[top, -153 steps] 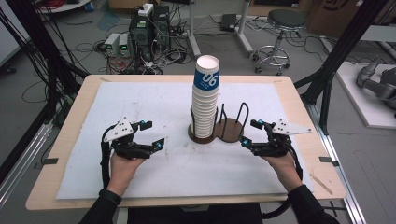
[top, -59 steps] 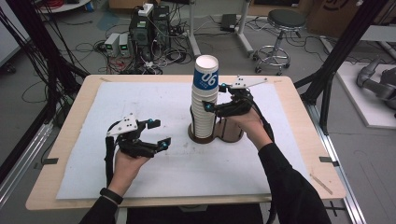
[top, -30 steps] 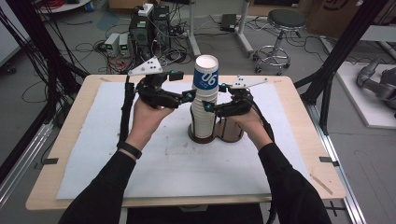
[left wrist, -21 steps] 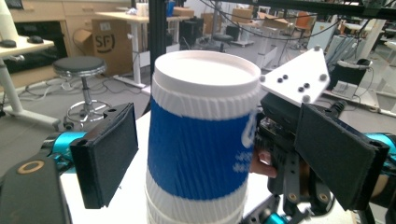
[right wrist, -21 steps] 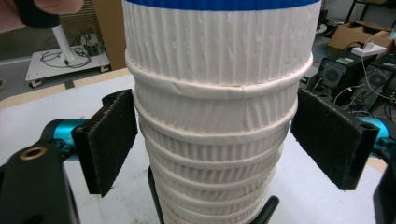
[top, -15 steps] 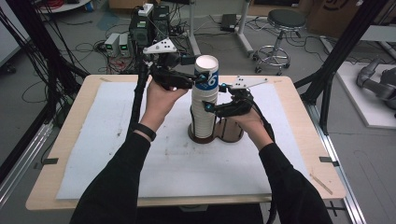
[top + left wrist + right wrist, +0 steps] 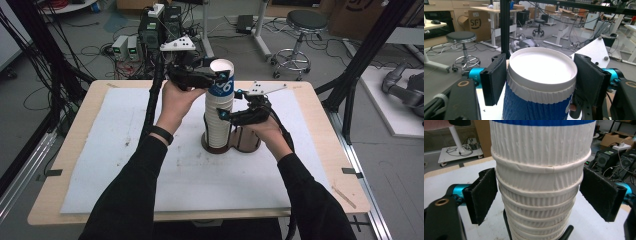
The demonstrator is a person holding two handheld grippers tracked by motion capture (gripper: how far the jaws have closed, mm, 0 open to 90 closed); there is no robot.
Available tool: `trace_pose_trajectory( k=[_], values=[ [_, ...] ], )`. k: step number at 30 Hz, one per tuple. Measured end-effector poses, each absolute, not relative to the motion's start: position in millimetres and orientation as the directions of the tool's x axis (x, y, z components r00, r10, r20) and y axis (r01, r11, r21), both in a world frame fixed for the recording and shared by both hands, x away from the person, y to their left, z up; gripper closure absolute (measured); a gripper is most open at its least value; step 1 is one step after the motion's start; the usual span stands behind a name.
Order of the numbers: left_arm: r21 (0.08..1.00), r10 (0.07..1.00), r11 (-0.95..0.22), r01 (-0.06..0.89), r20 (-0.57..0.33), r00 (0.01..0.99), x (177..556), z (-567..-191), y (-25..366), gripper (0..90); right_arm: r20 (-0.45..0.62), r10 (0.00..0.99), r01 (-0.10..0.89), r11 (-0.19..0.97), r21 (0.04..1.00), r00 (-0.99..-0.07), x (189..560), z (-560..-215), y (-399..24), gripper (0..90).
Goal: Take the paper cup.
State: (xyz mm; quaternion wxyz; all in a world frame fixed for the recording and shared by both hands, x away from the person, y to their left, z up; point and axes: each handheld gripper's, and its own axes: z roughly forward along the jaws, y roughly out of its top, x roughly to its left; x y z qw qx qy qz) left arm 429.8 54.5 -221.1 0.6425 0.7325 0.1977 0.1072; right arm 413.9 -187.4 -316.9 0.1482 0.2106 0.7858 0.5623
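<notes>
A tall stack of ribbed paper cups (image 7: 218,117) stands in a dark round holder (image 7: 246,143) at the middle of the table. The top cup (image 7: 222,82) is blue and white with a white rim (image 7: 541,65). My left gripper (image 7: 220,75) reaches in from the left at the top of the stack. Its jaws have just been closing with that cup between them, and both pads (image 7: 494,78) now press just under its rim. My right gripper (image 7: 226,116) comes from the right at mid-height, its pads (image 7: 482,195) against both sides of the white stack (image 7: 539,182).
A white mat (image 7: 125,150) covers the wooden table (image 7: 65,150). The second ring of the holder, right of the stack, holds nothing. Behind the table are electronics boxes (image 7: 150,35), floor cables and a stool (image 7: 305,22). Black frame posts (image 7: 360,65) rise at both sides.
My left gripper came from the table's left up to the top of the stack, then shut its jaws on the top cup. The right gripper stayed at the stack.
</notes>
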Motion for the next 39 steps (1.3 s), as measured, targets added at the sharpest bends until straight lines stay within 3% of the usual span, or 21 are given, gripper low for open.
trace_pose_trajectory(
  k=[9,39],
  values=[
    [0.985,0.430,-0.099,0.138,-0.083,0.899,428,-216,52,29.5,0.004,0.497,0.165,0.280,0.946,-0.868,414,-317,-189,15.4],
    [1.000,0.455,-0.012,0.020,-0.012,0.890,408,-147,70,29.6,0.008,0.496,0.169,0.279,0.945,-0.868,413,-316,-188,15.6]
  ],
)
